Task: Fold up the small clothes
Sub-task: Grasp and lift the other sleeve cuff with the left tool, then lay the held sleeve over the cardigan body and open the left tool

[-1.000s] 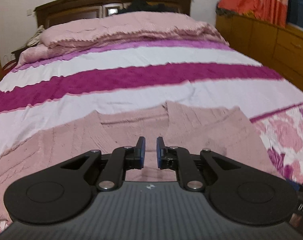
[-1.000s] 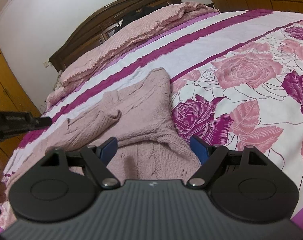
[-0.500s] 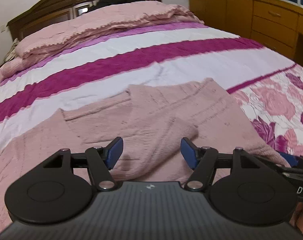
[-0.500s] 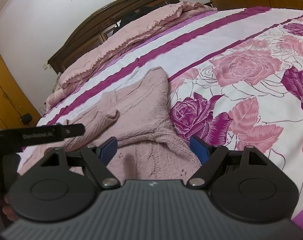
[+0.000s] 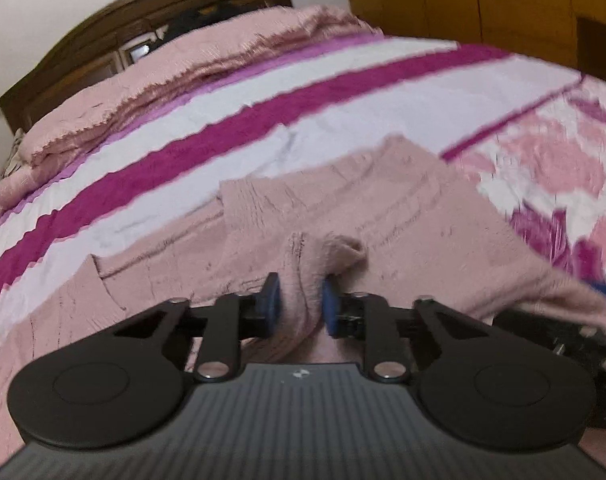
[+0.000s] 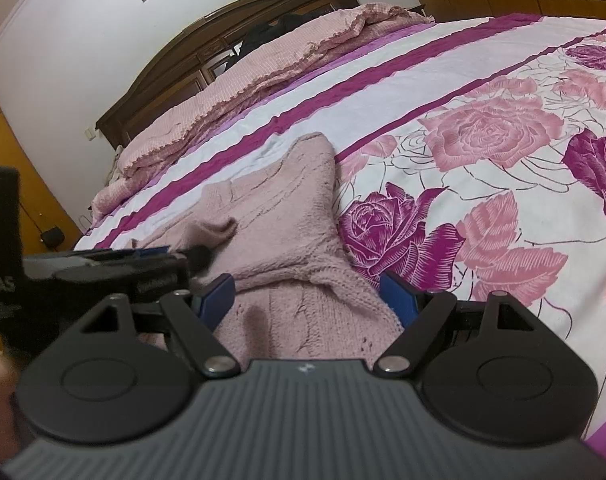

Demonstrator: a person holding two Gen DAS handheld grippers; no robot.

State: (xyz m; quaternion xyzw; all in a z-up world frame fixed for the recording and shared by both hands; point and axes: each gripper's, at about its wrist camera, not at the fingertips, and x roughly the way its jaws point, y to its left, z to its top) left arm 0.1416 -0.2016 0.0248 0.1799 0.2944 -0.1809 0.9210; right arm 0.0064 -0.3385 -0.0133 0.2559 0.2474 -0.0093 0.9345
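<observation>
While the pink knitted sweater point(image 5: 403, 216) lies spread across the near part of the bed point(image 5: 303, 112), the left gripper point(image 5: 299, 306) has a bunched fold of its knit between its blue fingers point(image 5: 269, 304) — the jaws are closing, and the pads press the wool from both sides. That fold rises in a small hump just past the fingertips. This view is blurred, so finer detail of the knit cannot be told.

From the right wrist camera the right gripper point(image 6: 309, 298) hovers over the sweater point(image 6: 287, 220) near its lower edge, its fingers point(image 6: 399, 300) spread wide with nothing pinched — knit fabric lies below the gap, and whether the tips touch it cannot be told. The left gripper point(image 6: 159, 256) shows at the left of this view, reaching in level over the garment beside a raised fold.

The sweater sits where the striped part of the bedspread point(image 6: 383, 80) meets the rose print. A folded pink quilt point(image 6: 263, 64) lies along the dark wooden headboard point(image 6: 223, 28).
</observation>
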